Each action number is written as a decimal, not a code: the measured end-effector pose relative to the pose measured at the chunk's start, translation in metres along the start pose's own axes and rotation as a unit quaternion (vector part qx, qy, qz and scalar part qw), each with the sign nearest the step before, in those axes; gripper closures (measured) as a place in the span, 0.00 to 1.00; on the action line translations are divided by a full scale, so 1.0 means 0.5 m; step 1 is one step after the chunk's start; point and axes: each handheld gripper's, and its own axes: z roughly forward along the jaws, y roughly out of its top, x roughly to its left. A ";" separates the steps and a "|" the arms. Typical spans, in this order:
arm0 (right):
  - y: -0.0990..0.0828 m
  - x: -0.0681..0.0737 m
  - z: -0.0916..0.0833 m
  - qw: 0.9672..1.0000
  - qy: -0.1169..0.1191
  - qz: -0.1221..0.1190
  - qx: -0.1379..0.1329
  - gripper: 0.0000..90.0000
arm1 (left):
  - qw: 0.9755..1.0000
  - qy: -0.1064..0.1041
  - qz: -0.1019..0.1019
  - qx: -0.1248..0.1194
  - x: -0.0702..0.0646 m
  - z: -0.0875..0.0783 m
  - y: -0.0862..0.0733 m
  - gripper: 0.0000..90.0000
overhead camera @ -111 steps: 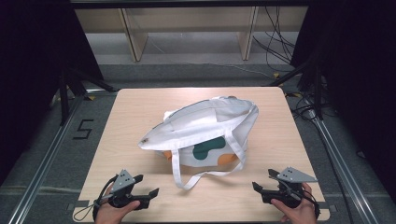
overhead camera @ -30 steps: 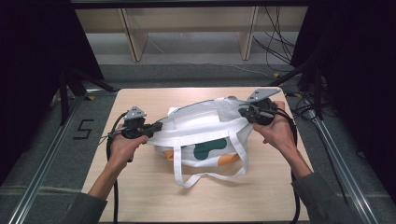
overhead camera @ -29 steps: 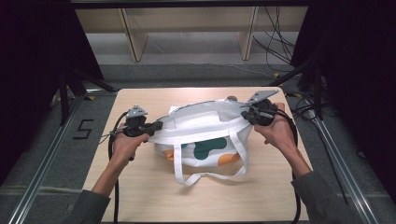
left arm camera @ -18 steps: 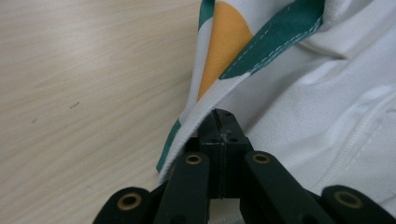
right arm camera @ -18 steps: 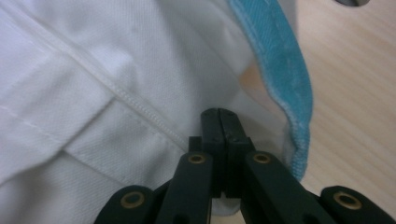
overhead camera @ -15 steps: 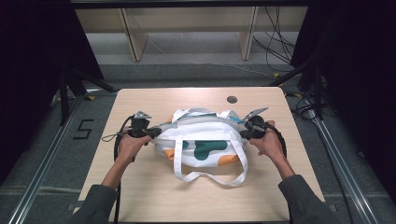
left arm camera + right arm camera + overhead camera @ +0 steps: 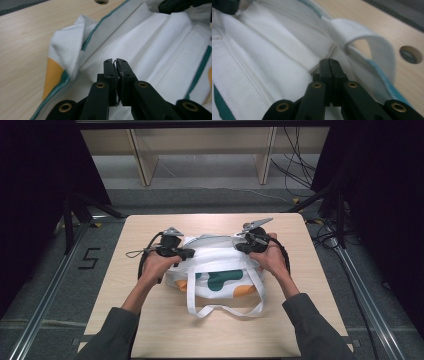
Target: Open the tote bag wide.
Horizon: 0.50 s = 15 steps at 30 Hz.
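Bag (image 7: 220, 270): far half folded toward person since a second ago. Left hand-held gripper (image 7: 186, 253), right hand-held gripper (image 7: 240, 247): both clamped on bag. Folding likely underway.

The bag (image 7: 220, 270) under my tongs was white woven cloth, matt, with a fine ribbed weave and stitched seams; its green and orange patches looked printed flat. On the bag, its strap (image 7: 364, 41) was thicker webbing. Around the bag, the table (image 7: 310, 310) was pale wood, smooth, with faint grain. My jaws were matt black plastic with brass-coloured rivets (image 7: 100, 85).
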 end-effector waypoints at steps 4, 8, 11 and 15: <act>-0.030 0.020 -0.027 0.999 0.028 -0.006 0.018 1.00 | 0.999 -0.012 -0.035 0.012 0.012 0.037 0.005 0.98; -0.092 0.064 -0.050 0.994 0.077 -0.043 0.059 1.00 | 0.998 0.005 -0.047 0.031 0.027 0.063 0.020 0.99; -0.152 0.125 -0.038 0.989 0.073 -0.085 0.096 1.00 | 0.997 0.008 -0.070 0.037 0.039 0.082 0.025 0.99; -0.161 0.128 -0.041 0.991 0.069 -0.081 0.084 1.00 | 0.998 0.018 -0.048 0.029 0.023 0.071 0.027 0.98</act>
